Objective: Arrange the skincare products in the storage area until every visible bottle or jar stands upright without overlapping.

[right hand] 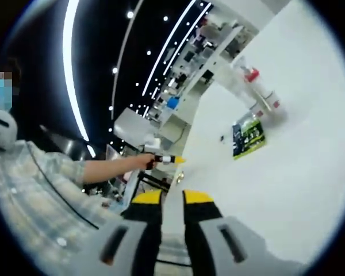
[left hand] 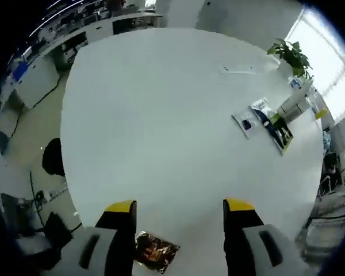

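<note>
Arrangement not started — products lying flat.
Left gripper (left hand: 179, 208) released; right gripper (right hand: 172, 198) clenched, empty. Flat skincare sachets and white tube (left hand: 268, 122) overlap near white round tabletop's (left hand: 161, 115) far edge — all need standing.

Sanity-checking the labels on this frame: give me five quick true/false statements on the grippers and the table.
1. The left gripper is open with nothing between its jaws. True.
2. The right gripper is wide open. False: its jaws stand almost together, with only a narrow gap.
3. A potted plant stands at the far edge of the white table. True.
4. The small packets are stacked right beside the left gripper. False: they lie well away, toward the plant.
5. A brown foil wrapper lies near the left gripper. True.
</note>
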